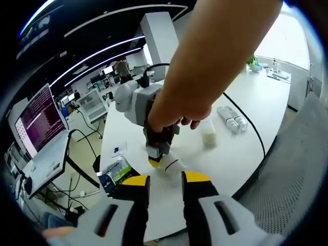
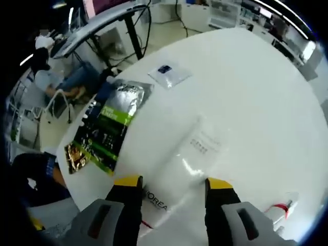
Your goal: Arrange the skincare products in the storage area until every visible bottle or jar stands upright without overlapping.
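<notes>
Little is tidied yet, I judge: my right claw (image 2: 173, 185) has its jaws spread around a white tube (image 2: 177, 166) lying flat near the worktop (image 2: 246, 77) edge beside a green packet (image 2: 105, 125). My left claw (image 1: 165, 183) hangs open and empty. One jar (image 1: 208, 134) stands upright mid-worktop, while two bottles (image 1: 231, 119) lie flat toward the far edge.

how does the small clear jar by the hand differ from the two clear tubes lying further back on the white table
The small clear jar stands upright, while the two clear tubes lie flat on their sides. The jar is short and squat; the tubes are long and slim. The jar stands alone, while the tubes lie side by side as a pair. Both are translucent with pale contents and rest on the white table.
</notes>
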### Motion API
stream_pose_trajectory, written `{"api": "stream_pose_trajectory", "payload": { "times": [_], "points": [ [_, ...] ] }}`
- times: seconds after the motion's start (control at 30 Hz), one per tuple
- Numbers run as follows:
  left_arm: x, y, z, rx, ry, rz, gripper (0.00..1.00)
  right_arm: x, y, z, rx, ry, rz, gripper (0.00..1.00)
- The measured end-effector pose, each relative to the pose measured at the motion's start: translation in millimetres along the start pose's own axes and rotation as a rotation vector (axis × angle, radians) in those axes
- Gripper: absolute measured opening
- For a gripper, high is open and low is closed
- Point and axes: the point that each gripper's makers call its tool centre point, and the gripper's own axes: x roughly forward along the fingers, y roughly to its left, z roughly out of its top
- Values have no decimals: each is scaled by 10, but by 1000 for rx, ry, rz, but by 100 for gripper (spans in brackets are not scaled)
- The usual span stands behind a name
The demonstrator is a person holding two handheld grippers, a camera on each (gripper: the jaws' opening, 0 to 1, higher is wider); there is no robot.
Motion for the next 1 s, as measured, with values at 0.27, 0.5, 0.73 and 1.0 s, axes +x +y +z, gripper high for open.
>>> {"api": "stream_pose_trajectory", "payload": {
  "times": [0.27,0.5,0.73,1.0],
  "points": [
    [-3,-6,1,2,2,-3,19,28,-86,43,-104,-45,27,41],
    [-5,-18,-6,8,7,-9,16,-28,-132,7,-106,-69,48,23],
    [-4,-27,-17,10,13,-15,13,-50,-184,30,-110,-88,79,15],
    [-8,-30,-20,9,16,-18,11,-215,-204,9,-38,-156,133,12]
  ]
}}
